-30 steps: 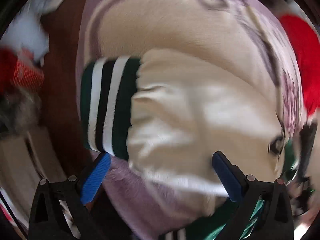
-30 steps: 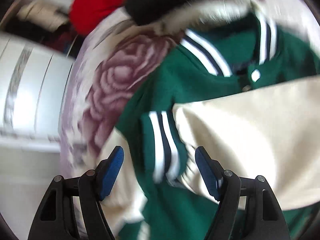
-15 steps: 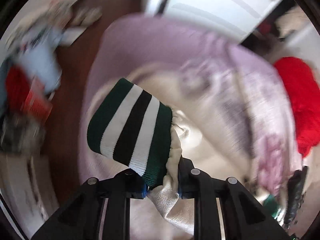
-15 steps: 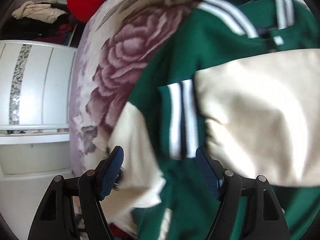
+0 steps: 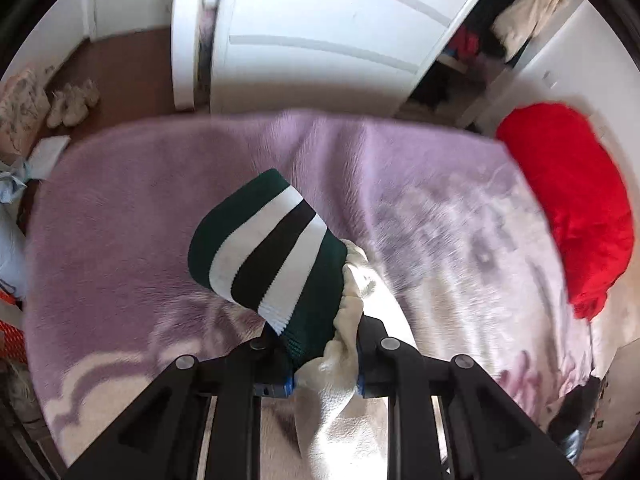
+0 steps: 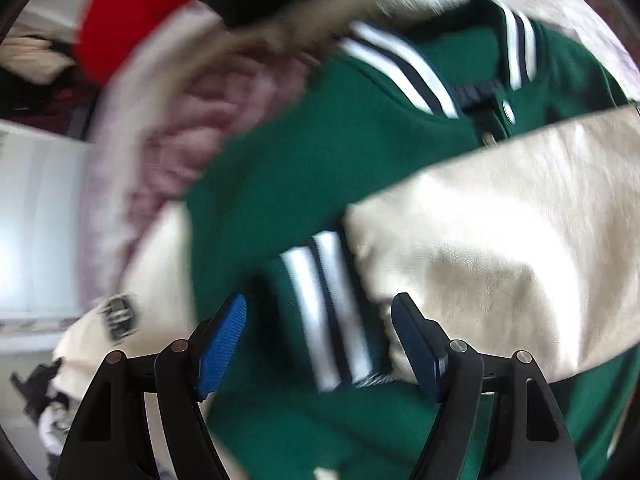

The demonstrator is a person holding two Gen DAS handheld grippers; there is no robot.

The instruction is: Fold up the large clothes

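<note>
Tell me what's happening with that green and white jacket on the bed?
A person is folding a green varsity jacket on a purple blanket, using tongs in each hand. The left tongs are shut on the end of one cream sleeve, right by its striped cuff, holding it above the blanket. The right tongs are open, with the other sleeve's striped cuff between them, not yet gripped. A red garment lies beside it.
</note>
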